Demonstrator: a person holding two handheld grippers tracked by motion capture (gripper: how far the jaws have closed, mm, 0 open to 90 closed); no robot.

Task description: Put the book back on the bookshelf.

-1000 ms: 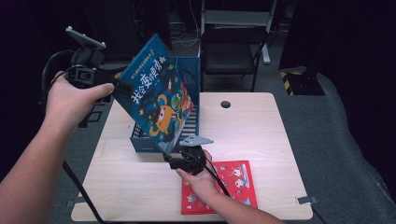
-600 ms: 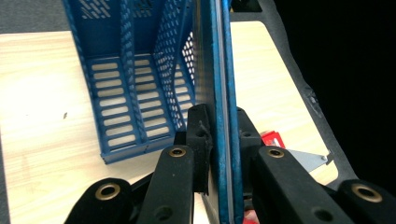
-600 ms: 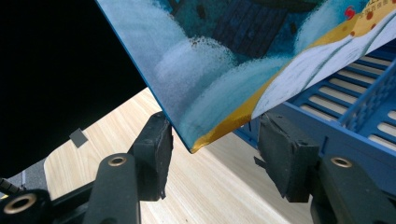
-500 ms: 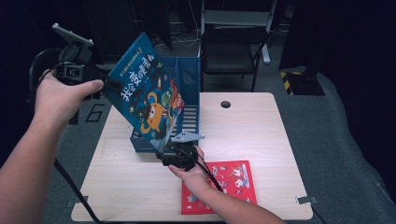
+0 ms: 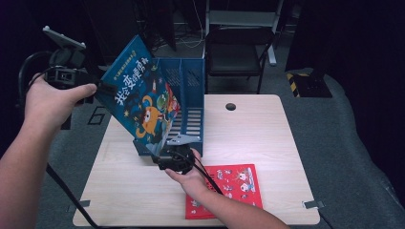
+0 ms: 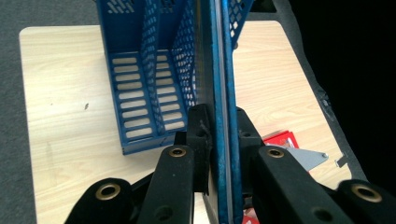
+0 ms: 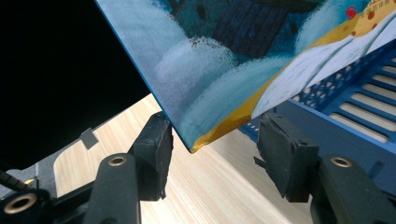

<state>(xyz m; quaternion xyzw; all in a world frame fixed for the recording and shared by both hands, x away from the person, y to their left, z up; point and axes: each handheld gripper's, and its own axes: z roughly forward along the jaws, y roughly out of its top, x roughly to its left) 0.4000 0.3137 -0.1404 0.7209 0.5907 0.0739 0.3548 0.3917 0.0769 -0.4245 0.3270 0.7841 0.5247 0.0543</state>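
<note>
Item: blue picture book (image 5: 141,102), upper left of high view, tilted over blue file rack (image 5: 191,102).
Left gripper (image 5: 102,88): clamped on book edge, carrying weight.
Right gripper (image 5: 167,155): jaws apart around lower corner, likely guiding book into slot.
1 red book (image 5: 229,186) flat, lower centre, on table (image 5: 286,143).

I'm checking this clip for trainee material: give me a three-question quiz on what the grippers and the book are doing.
1. True or false: the left gripper is shut on the blue picture book.
2. The right gripper is: A open, B shut.
3. What lies flat on the wooden table beside the right hand?

Key: 1 true. 2 A, with the book's lower corner between its jaws. 3 a red picture book, in front of the blue slotted file rack.
</note>
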